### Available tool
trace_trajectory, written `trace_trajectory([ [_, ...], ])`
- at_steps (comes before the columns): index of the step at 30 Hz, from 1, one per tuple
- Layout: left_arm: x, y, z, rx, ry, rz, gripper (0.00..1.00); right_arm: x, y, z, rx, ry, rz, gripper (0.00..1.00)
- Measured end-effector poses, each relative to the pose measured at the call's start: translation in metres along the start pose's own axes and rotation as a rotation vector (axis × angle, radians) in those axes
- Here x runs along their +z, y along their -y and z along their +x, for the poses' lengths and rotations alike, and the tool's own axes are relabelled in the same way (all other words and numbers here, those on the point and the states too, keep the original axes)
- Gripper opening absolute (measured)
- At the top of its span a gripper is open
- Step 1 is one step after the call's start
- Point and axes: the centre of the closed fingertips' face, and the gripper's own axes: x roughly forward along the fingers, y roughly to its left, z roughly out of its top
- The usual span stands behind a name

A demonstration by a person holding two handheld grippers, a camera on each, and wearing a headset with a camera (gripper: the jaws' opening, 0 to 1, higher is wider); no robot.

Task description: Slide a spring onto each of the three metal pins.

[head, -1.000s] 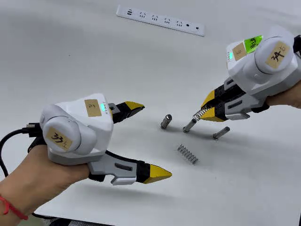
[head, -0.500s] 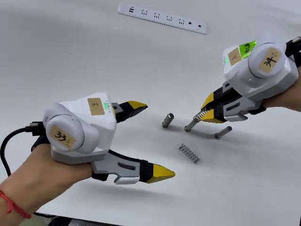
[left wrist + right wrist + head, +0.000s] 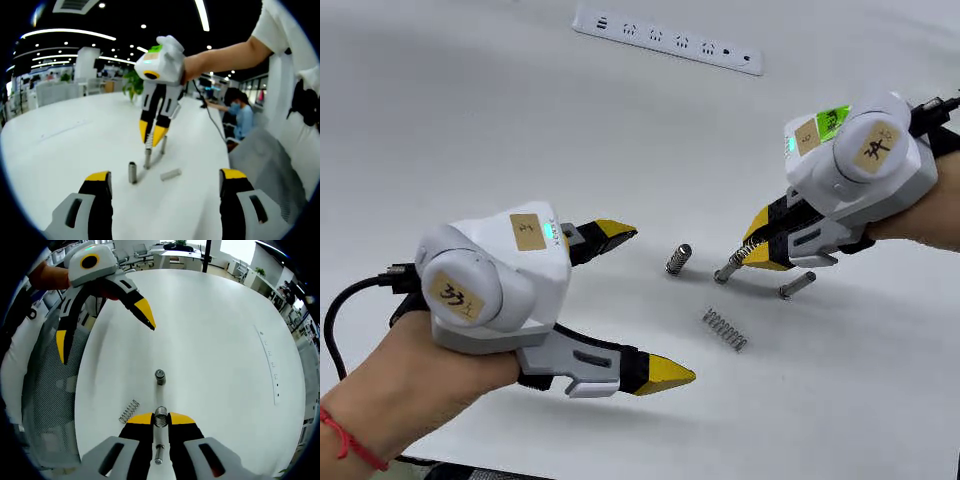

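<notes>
Three metal pins stand on the white table (image 3: 470, 120). The left pin (image 3: 677, 259) looks ribbed, as if a spring sits around it. My right gripper (image 3: 754, 253) is shut on a spring (image 3: 747, 247), tilted, with its lower end at the top of the middle pin (image 3: 724, 269). In the right gripper view the spring (image 3: 160, 417) sits between the shut jaws, above that pin (image 3: 158, 452). The right pin (image 3: 796, 285) is bare. A loose spring (image 3: 724, 328) lies in front of the pins. My left gripper (image 3: 642, 305) hangs open and holds nothing, to the left of the pins.
A white power strip (image 3: 665, 37) lies at the far edge of the table. A black cable (image 3: 345, 300) trails from my left gripper. In the left gripper view a seated person (image 3: 242, 117) shows beyond the table.
My right gripper has tipped a little more upright and brought the spring's lower end closer onto the middle pin. The left gripper has barely moved.
</notes>
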Motion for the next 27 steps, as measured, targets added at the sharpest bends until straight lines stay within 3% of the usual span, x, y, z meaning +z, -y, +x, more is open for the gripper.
trace_trajectory([
  [27, -0.004, -0.002, -0.003, 0.006, -0.004, -0.01, 0.89, -0.01, -0.007, 0.031, -0.008, -0.043, -0.023, 0.13],
])
